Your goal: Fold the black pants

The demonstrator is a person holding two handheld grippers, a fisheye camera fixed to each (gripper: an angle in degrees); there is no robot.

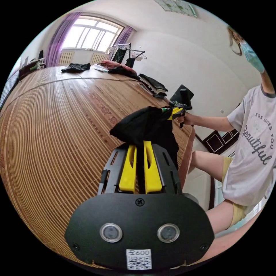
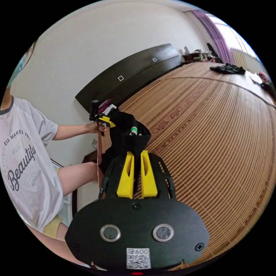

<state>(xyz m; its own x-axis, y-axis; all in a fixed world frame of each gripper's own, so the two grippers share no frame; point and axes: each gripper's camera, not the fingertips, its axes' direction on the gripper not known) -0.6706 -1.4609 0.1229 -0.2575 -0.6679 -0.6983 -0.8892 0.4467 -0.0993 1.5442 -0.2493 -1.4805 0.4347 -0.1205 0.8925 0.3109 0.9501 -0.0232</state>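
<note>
Both tools point(image 1: 140, 148) point(image 2: 134, 156) pinching black pants point(image 1: 145, 126) aloft | bamboo mat point(image 1: 57, 120) beside

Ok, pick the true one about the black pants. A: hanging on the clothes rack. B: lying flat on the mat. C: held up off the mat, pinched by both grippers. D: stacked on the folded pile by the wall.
C: the black pants hang in the air between the left gripper and the right gripper, each with jaws closed on the cloth, above the bamboo mat.

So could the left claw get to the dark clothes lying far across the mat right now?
Probably not: the left claw is shut on the black pants, which the right claw also grips, and the dark clothes lie far across the bamboo mat.
</note>
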